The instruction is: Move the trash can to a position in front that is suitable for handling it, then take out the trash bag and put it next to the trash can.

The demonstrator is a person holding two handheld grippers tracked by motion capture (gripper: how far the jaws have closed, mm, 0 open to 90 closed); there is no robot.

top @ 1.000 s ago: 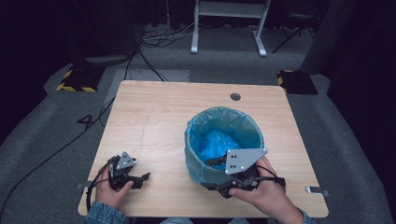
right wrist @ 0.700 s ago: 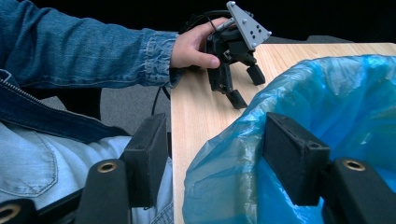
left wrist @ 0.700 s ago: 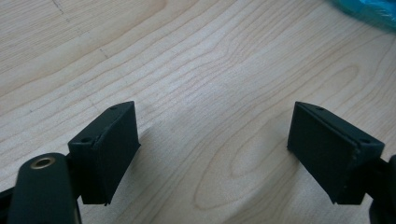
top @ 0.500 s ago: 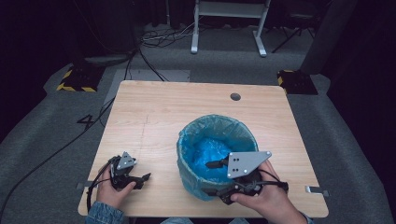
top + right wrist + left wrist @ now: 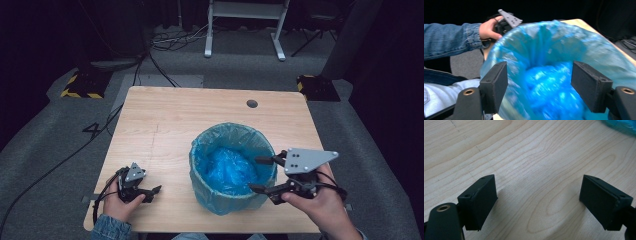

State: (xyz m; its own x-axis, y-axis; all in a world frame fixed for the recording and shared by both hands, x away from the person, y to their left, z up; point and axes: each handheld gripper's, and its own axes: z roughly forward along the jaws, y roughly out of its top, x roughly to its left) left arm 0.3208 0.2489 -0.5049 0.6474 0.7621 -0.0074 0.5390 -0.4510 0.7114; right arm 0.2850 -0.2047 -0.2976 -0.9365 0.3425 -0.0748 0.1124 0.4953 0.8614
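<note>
Your right gripper (image 5: 261, 175) is holding its jaws apart, just opened, beside the blue-lined bin's (image 5: 231, 170) rim; your left gripper (image 5: 149, 190) is resting spread over bare table (image 5: 200, 115).

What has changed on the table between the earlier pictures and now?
The bin slid toward the person's left. The right tongs, at its rim before, have just been opening and drew back to the right; now they stand open beside the bin, gripping nothing. The left tongs stayed open in place on the table.
</note>
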